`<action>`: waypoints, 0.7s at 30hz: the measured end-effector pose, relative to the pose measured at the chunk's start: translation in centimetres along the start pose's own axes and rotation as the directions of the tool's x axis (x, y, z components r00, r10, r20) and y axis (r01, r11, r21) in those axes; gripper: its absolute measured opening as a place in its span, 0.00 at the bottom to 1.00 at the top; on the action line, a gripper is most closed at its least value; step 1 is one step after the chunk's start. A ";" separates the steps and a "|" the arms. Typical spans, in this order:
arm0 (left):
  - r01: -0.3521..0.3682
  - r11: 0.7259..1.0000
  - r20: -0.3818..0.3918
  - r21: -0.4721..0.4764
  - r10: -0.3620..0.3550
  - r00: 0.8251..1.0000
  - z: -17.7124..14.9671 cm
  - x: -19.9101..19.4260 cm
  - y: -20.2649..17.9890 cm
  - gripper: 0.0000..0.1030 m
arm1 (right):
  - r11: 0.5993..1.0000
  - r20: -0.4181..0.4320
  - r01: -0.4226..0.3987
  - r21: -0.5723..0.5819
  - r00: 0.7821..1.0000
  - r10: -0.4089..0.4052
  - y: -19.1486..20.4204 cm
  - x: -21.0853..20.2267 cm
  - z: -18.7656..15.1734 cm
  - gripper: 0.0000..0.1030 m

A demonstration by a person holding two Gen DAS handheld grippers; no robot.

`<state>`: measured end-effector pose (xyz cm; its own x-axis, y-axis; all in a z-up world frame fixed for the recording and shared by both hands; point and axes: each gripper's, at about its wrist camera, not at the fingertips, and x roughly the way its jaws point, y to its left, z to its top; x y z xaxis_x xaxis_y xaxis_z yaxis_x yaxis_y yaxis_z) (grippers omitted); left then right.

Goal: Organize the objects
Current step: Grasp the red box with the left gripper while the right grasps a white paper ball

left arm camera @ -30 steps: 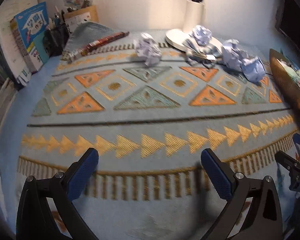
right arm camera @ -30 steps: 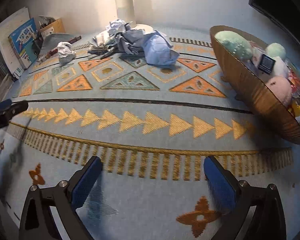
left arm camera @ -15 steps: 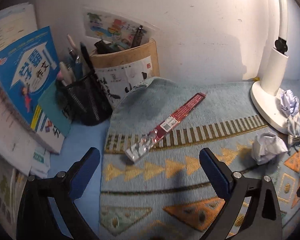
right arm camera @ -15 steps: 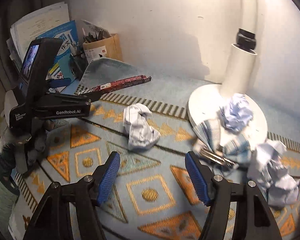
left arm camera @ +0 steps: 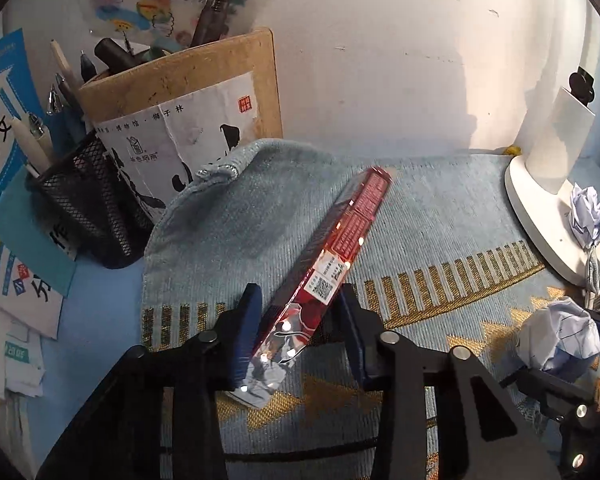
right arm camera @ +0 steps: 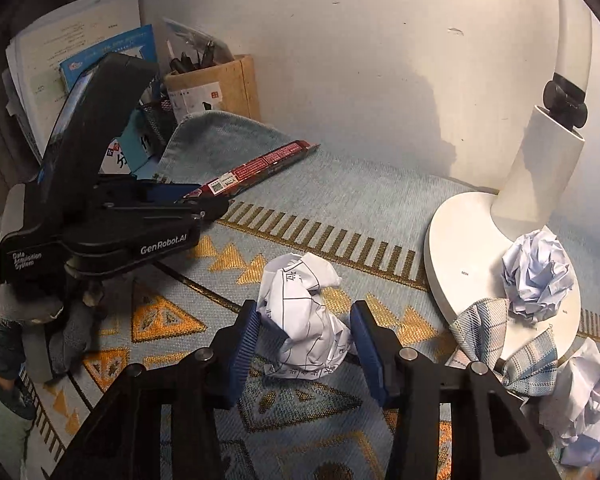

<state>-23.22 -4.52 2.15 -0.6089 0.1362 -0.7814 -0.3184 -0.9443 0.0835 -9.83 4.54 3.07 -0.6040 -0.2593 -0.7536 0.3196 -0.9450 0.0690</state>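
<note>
A long red foil snack packet (left arm camera: 332, 256) lies on the patterned blue mat (left arm camera: 432, 216). My left gripper (left arm camera: 298, 330) is closed around its near end, both blue pads against the packet. In the right wrist view the packet (right arm camera: 256, 170) runs out of the left gripper (right arm camera: 204, 204). My right gripper (right arm camera: 304, 340) has its pads on either side of a crumpled white paper ball (right arm camera: 304, 320), pressing on it. The same ball shows at the right edge of the left wrist view (left arm camera: 560, 338).
A black mesh pen pot (left arm camera: 88, 204) and a cardboard holder (left arm camera: 184, 116) stand against the wall at back left, next to books (left arm camera: 0, 152). A white lamp base (right arm camera: 488, 256) stands at right with more paper balls (right arm camera: 536, 276) and a plaid cloth (right arm camera: 504, 340).
Both grippers moved forward across the mat toward the back wall and narrowed. The left closed around the red packet's end; the right closed around the white paper ball.
</note>
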 end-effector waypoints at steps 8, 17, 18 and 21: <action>0.022 1.000 0.014 -0.009 -0.022 1.000 -5.9 -7.8 -4.5 0.14 | 0.991 -0.011 -0.127 0.029 0.992 0.127 -2.2 -9.7 -6.4 0.45; 0.151 0.987 -0.011 -0.054 -0.152 0.988 -17.2 -17.2 -13.1 0.14 | 0.998 0.005 0.033 0.048 0.999 -0.033 -7.1 -20.0 -18.5 0.46; 0.161 0.986 -0.009 -0.050 -0.161 0.987 -18.0 -17.5 -13.7 0.14 | 0.997 -0.001 0.055 0.058 0.998 -0.055 -7.8 -19.7 -19.2 0.46; 0.193 0.979 -0.001 -0.061 -0.193 0.981 -20.1 -18.9 -15.2 0.14 | 0.992 -0.002 0.099 0.073 0.995 -0.099 -9.1 -19.3 -20.8 0.46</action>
<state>7.74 1.27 3.22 -0.5349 0.3159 -0.7836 -0.3852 -0.9166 -0.1066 14.10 22.31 3.33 -0.6311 -0.1638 -0.7582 0.2043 -0.9780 0.0413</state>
